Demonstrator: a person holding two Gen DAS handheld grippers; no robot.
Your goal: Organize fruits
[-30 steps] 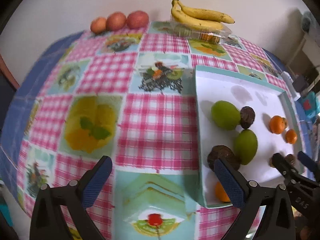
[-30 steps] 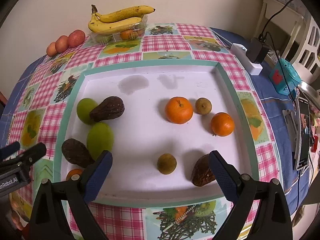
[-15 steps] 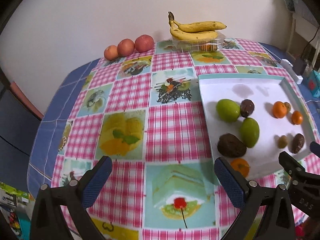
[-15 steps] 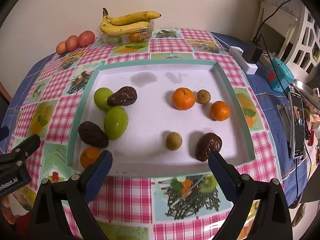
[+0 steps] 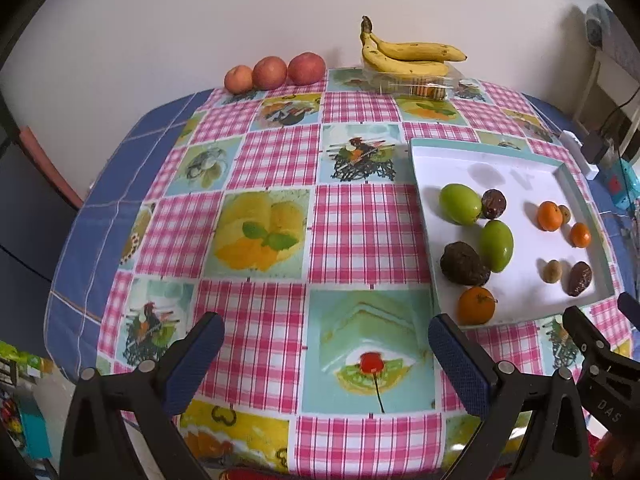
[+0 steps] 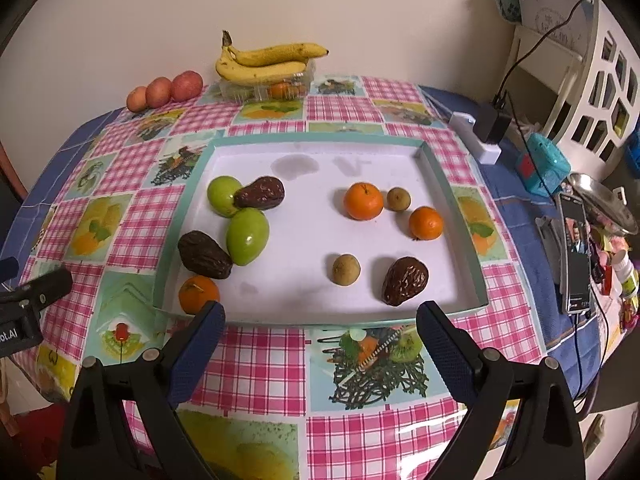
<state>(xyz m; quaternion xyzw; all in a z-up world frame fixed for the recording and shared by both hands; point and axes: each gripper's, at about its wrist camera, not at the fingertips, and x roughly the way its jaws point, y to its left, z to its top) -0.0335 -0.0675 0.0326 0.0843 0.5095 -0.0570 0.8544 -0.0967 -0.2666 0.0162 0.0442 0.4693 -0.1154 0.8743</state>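
Both grippers hover over the near edge of the bench, left gripper and right gripper, fingers spread wide, nothing held. Fruits lie mixed in the white tray, centre of the right wrist frame: green fruits touching dark avocados at centre left, one orange tight in the lower-left corner against the rim. Risks, as judged: a finger catching the rim at that corner; round fruit rolling when its touching neighbour is lifted; soft avocado bruising under a hard pinch.
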